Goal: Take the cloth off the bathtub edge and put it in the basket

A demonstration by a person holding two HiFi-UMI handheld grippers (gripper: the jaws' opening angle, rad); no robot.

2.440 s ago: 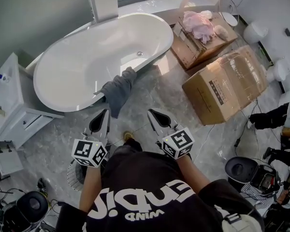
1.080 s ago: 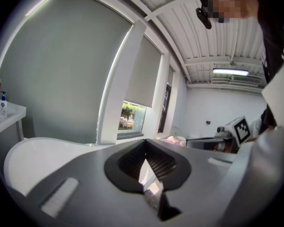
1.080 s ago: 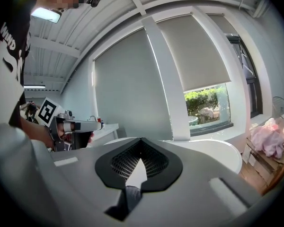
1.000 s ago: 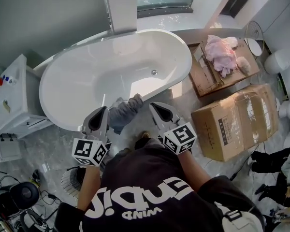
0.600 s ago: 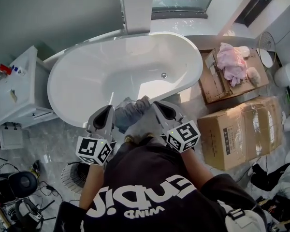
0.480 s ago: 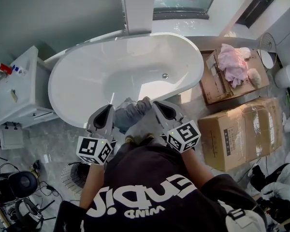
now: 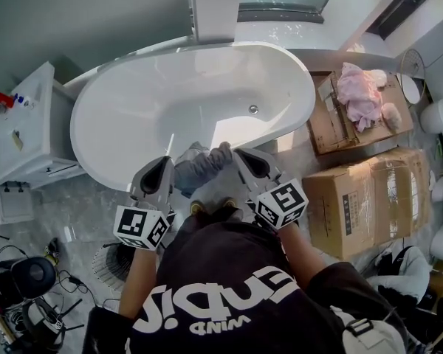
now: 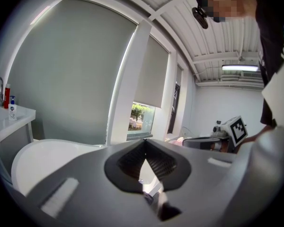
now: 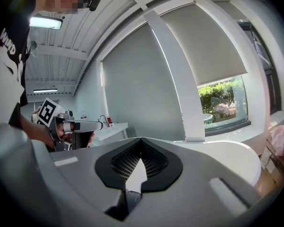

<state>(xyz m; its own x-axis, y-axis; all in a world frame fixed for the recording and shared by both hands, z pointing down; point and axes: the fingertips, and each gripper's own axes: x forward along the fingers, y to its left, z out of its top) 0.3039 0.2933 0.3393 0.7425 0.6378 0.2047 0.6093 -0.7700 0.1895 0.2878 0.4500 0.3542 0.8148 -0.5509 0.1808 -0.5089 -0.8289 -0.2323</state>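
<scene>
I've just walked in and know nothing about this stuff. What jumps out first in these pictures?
A big white bathtub fills the upper middle of the head view, with a grey cloth draped over its near edge. Just below, the person holds the left gripper and right gripper, jaws shut, either side of that cloth.

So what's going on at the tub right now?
A person stands at the bathtub with a claw in each hand. The grey cloth hangs over the tub's near edge, between the left claw and the right claw. Both claws are shut and empty, so nothing is picked up yet. The basket sits on the floor by the person's left side.
</scene>
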